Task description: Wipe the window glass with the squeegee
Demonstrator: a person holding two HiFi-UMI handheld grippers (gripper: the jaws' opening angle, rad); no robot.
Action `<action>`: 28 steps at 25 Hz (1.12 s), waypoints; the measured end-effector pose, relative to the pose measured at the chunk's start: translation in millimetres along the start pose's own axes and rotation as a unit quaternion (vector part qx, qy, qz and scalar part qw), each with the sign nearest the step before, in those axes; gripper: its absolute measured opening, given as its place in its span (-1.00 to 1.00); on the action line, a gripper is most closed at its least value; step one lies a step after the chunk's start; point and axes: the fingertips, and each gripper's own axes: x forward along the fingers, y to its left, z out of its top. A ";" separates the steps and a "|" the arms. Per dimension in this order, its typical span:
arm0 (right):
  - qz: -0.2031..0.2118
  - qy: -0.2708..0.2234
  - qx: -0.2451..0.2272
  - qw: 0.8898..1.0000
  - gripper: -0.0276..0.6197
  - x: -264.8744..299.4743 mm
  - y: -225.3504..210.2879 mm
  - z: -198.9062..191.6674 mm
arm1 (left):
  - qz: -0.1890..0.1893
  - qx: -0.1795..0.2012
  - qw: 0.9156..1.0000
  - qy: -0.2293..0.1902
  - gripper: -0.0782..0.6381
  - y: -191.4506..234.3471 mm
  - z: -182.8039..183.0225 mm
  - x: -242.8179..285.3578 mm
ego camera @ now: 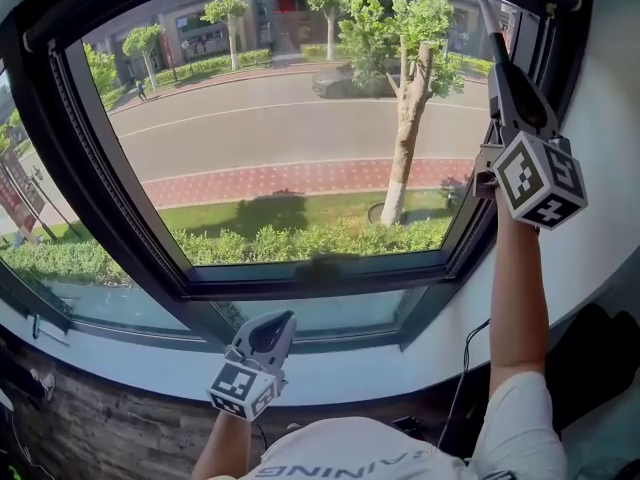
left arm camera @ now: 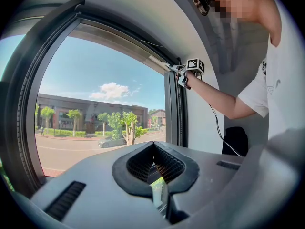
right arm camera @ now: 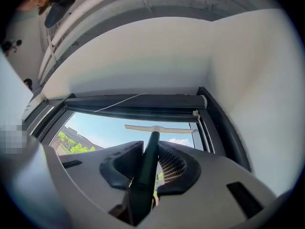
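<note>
Squeegee (right arm camera: 153,137): dark slim handle clamped between the jaws of the right gripper (right arm camera: 150,151). The pale crossbar blade (right arm camera: 159,128) sits beyond, up at the top right corner of the window glass (ego camera: 300,138), just under the dark frame (ego camera: 130,238). Whether the blade touches the pane cannot be told.

Handling, judged: light and rigid, with a smooth handle liable to twist under pressure and a soft blade edge. Best held on the handle, well back from the blade, as here.

Left gripper (left arm camera: 153,149): jaws together, nothing between them, low by the white sill (ego camera: 420,368).
</note>
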 end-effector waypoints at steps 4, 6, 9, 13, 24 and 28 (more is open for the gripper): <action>-0.006 -0.006 -0.005 1.000 -0.61 1.3 0.6 -4.2 | 0.001 -0.003 1.000 -0.002 -0.74 -0.2 -0.5 -0.8; -0.006 -0.008 -0.007 1.000 -0.61 0.1 0.8 -7.9 | 0.004 -0.006 1.000 -0.003 -0.74 0.3 -1.1 -1.6; -0.007 -0.007 -0.009 1.000 -0.61 -5.9 1.3 -13.7 | 0.004 -0.009 1.000 0.002 -0.74 -0.2 -6.7 -4.3; -0.008 -0.003 -0.014 1.000 -0.61 -12.4 3.4 -21.2 | 0.006 -0.013 1.000 0.008 -0.74 -0.7 -15.0 -7.5; -0.008 0.011 -0.022 1.000 -0.61 -38.4 9.3 -51.2 | 0.004 -0.016 1.000 -0.001 -0.74 -3.8 -13.9 -12.5; -0.006 0.020 -0.022 1.000 -0.61 -48.1 11.6 -62.8 | 0.003 -0.021 1.000 0.002 -0.74 -4.2 -18.0 -12.9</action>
